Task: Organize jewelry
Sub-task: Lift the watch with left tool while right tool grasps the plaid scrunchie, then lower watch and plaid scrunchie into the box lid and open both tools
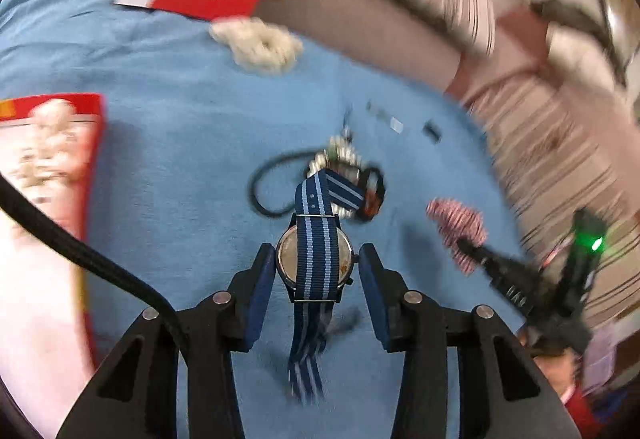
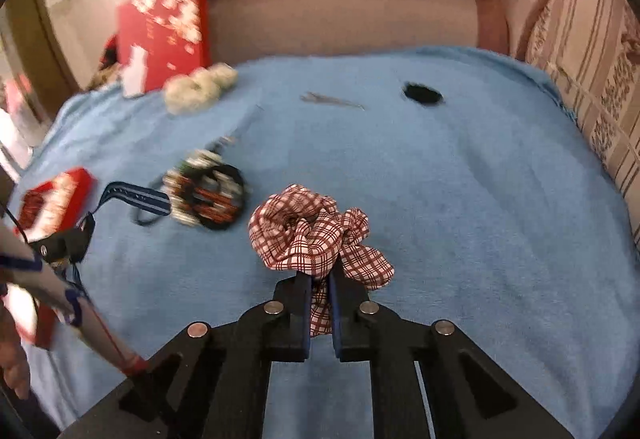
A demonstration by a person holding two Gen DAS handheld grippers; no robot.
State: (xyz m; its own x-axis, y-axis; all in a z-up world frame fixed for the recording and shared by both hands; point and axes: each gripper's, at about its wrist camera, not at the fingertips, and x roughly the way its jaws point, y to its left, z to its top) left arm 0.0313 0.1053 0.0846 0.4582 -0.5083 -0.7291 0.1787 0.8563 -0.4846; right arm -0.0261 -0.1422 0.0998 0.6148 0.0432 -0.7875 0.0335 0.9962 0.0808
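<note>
A: Item one, left gripper (image 1: pixel 318 271), lower centre of the left wrist view. State?

B: Jaws part-way in around a wristwatch (image 1: pixel 316 266). The left pad looks to touch the case; a sliver of gap shows at the right pad, so a firm clamp cannot be confirmed. The blue striped strap (image 1: pixel 320 195) trails up and down from the case, over the blue towel (image 1: pixel 160 119).

A: Handling of the watch?

B: Probably rigid case, smooth edges, glass face, limp strap. Best taken across the case flanks, as here.

A: Item two, right gripper (image 2: pixel 320 299), lower centre of the right wrist view.

B: Closed tight on a red-checked scrunchie (image 2: pixel 312 235). Likely soft, light, compressible; a pinch on any fold should hold.

A: Further out?

B: Bead bracelet pile (image 2: pixel 208 195) left of centre; cream scrunchie (image 2: pixel 200 85) and red box (image 2: pixel 164 31) upper left; black hair tie (image 2: pixel 422 93) upper right.
</note>
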